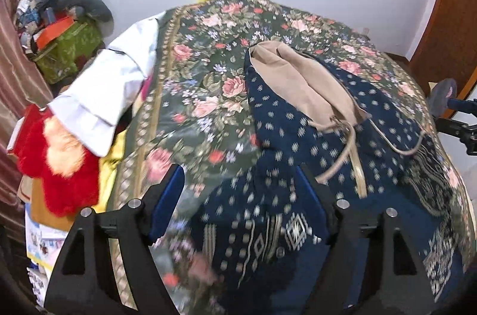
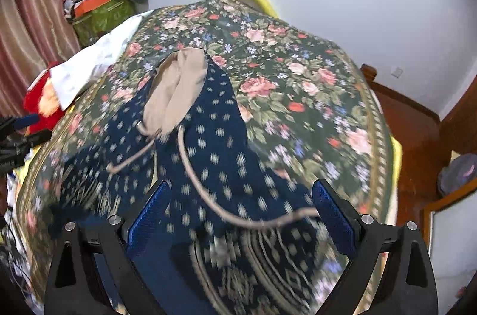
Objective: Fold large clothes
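Observation:
A navy blue garment (image 1: 286, 142) with small cream motifs, a beige waistband lining (image 1: 301, 79) and beige drawstrings (image 1: 345, 154) lies crumpled on a bed with a green floral cover (image 1: 208, 52). My left gripper (image 1: 241, 175) is open just above the garment's patterned hem, fingers apart on either side of the cloth. In the right wrist view the same garment (image 2: 220, 142) and its lining (image 2: 179, 88) lie ahead. My right gripper (image 2: 241, 189) is open above the hem, with a drawstring (image 2: 208, 195) running between its fingers.
A white shirt (image 1: 113, 88) and a red fluffy item (image 1: 59, 166) lie at the bed's left edge. A green box piled with clutter (image 1: 68, 46) stands by the curtain. The other gripper (image 1: 459, 118) shows at the right. A wooden floor and door (image 2: 417, 130) lie right of the bed.

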A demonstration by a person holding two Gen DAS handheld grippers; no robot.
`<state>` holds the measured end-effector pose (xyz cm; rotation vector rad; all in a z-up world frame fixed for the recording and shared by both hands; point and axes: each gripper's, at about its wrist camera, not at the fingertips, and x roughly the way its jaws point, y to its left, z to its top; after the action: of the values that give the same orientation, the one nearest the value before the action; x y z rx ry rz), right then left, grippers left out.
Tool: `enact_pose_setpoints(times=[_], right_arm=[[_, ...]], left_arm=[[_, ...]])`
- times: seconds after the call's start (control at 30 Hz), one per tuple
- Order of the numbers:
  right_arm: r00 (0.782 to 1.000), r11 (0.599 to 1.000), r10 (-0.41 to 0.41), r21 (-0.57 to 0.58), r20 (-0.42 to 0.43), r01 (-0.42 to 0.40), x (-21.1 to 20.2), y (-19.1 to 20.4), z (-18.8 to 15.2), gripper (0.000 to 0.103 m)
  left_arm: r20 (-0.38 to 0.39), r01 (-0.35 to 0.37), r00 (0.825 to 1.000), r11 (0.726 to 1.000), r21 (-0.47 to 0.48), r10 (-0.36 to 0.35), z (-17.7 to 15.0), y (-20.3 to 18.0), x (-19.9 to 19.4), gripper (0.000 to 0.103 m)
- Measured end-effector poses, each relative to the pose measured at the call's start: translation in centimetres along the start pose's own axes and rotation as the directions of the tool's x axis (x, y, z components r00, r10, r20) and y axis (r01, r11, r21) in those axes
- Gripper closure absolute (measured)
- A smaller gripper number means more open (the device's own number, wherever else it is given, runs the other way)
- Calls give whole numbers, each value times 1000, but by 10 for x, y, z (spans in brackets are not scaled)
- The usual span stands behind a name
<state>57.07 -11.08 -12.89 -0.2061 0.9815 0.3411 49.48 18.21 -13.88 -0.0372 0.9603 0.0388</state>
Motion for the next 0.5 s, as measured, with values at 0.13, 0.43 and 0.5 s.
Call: enact_pose_setpoints(times=[0.13,0.43,0.5], right_arm=[[999,999,38,33,-30,-37,47,3,22,7],[989,970,139,208,-45,-127,123,-8,34,24],[992,971,123,212,-26,-115,126,-6,32,32]], left_arm=[[-55,11,998,999,-34,-13,15,1,50,28],[-149,155,972,973,-174,-181,30,-1,143,28],[-129,186,968,959,-213,-216,32,-4,149,31]])
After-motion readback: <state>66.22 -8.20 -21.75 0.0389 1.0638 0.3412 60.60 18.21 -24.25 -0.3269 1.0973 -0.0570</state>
